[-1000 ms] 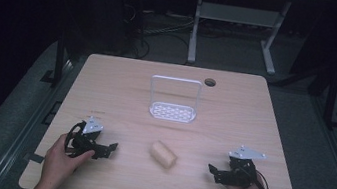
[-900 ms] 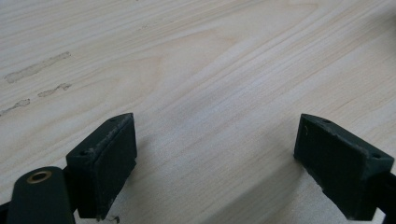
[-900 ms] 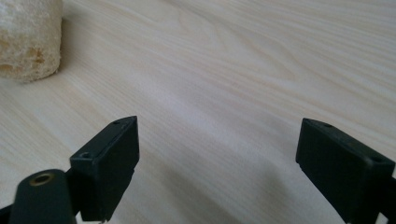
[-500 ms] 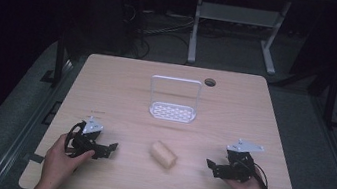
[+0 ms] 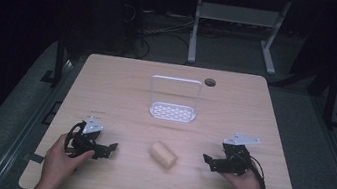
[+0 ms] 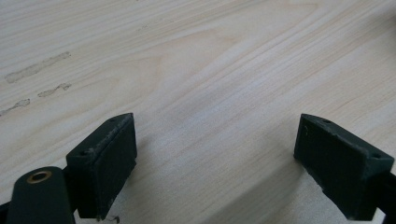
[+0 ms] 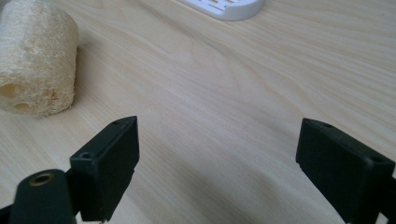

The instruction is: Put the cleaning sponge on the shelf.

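Loofah on table, before rack

High view above the table's near edge facing forward-down, gripper views skimming its wood close-up, right sharing the loofah.

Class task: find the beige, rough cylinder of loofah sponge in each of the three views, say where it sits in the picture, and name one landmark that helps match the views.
High view: the beige loofah sponge cylinder lies on the table near the front edge, between the two grippers.
Left gripper view: not in it.
Right gripper view: upper left corner, left of the fingers.
Shared landmark: the white perforated plastic rack, beyond the sponge in the high view, its edge at the top of the right gripper view.
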A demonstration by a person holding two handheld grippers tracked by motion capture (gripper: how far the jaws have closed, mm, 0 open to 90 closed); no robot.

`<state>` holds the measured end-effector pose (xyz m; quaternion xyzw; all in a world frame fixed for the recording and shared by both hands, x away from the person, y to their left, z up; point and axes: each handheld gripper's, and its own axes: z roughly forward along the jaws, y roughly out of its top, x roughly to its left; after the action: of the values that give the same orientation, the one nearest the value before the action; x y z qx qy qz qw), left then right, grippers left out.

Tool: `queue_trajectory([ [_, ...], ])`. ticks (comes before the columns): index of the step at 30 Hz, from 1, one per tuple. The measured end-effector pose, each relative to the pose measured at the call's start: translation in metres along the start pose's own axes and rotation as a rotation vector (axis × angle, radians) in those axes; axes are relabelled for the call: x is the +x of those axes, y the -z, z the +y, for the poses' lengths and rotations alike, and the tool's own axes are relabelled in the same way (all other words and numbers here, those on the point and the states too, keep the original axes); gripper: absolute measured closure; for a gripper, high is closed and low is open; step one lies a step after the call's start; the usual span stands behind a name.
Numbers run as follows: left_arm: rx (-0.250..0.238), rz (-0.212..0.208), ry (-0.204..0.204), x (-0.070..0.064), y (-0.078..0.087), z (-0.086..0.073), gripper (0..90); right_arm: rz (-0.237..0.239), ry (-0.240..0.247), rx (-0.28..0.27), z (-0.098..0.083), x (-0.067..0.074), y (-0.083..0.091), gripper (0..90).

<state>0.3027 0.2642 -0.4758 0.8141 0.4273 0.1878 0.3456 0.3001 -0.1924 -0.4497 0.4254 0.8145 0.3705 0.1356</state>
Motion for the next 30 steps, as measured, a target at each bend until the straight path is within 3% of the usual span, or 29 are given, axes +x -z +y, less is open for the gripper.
queue_trajectory([
  [30, 0.000, 0.000, -0.001, 0.000, 0.000, 0.000, 12.5, 0.060, 0.046, -0.009, 0.032, 0.009, -0.014, 13.2],
])
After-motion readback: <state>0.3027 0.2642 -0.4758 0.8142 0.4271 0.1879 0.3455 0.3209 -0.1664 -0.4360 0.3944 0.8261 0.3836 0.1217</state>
